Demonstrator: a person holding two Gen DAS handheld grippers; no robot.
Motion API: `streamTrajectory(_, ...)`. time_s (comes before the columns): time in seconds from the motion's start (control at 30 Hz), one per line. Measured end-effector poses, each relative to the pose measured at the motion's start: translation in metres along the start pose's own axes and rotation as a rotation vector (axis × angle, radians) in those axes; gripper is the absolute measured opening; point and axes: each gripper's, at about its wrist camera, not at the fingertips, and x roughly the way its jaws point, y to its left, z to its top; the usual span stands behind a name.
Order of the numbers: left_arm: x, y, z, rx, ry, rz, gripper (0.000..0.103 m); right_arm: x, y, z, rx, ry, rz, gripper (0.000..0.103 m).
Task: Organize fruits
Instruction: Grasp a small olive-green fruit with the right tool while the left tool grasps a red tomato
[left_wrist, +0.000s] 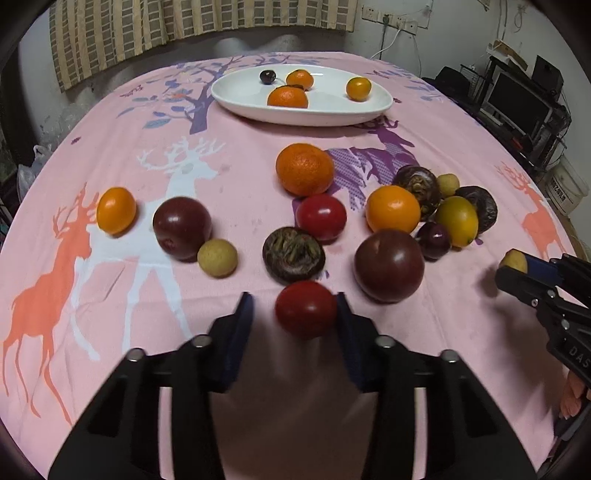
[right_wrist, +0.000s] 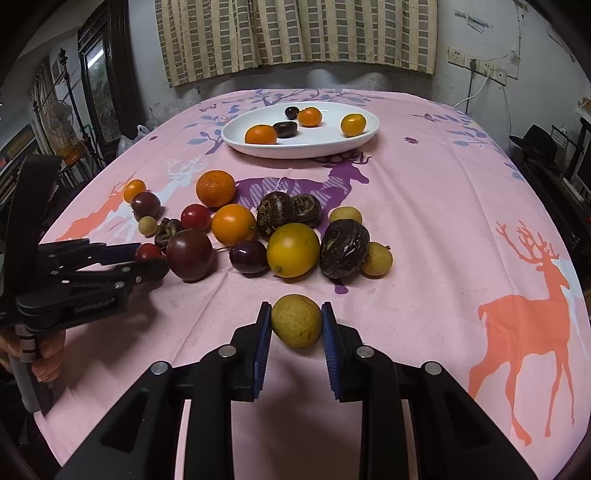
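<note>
Red fruit (left_wrist: 306, 309): on the bench, between the left gripper (left_wrist: 295, 314) jaws; one pad touches, the other seems clear.
Tan fruit (right_wrist: 296, 321): clamped by the right gripper (right_wrist: 296, 325).
White plate (left_wrist: 236, 101): far side, holding several fruits.
Bench (right_wrist: 424, 229): pink deer cloth.

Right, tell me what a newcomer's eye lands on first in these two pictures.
First, the pink tablecloth printed with deer, strewn mid-table with loose fruit, among them a big round orange and a dark purple plum. At the far end a white oval plate already holds a few fruits. Up close, the right gripper pinches a small tan round fruit, while the left gripper brackets a small red tomato.
</note>
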Motion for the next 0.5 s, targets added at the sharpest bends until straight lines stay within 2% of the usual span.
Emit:
streamTrajectory(0.13, -0.007, -0.005, 0.001, 0.053, 0.004, 0.0, 0.03, -0.005, 0.004, 0.001, -0.016, -0.006, 0.019, 0.027)
streamTrajectory(0.23, -0.027, -0.004, 0.01, 0.082, -0.046, -0.023, 0.03, -0.016, 0.009, 0.009, -0.034, -0.04, 0.049, 0.027)
streamTrajectory(0.37, -0.046, 0.004, 0.041, 0.074, -0.109, -0.036, 0.029, -0.032, 0.014, 0.04, -0.046, -0.127, 0.076, 0.027)
streamTrajectory(0.5, -0.048, 0.014, 0.085, 0.049, -0.173, 0.008, 0.029, -0.028, 0.014, 0.082, -0.061, -0.196, 0.055, 0.027)
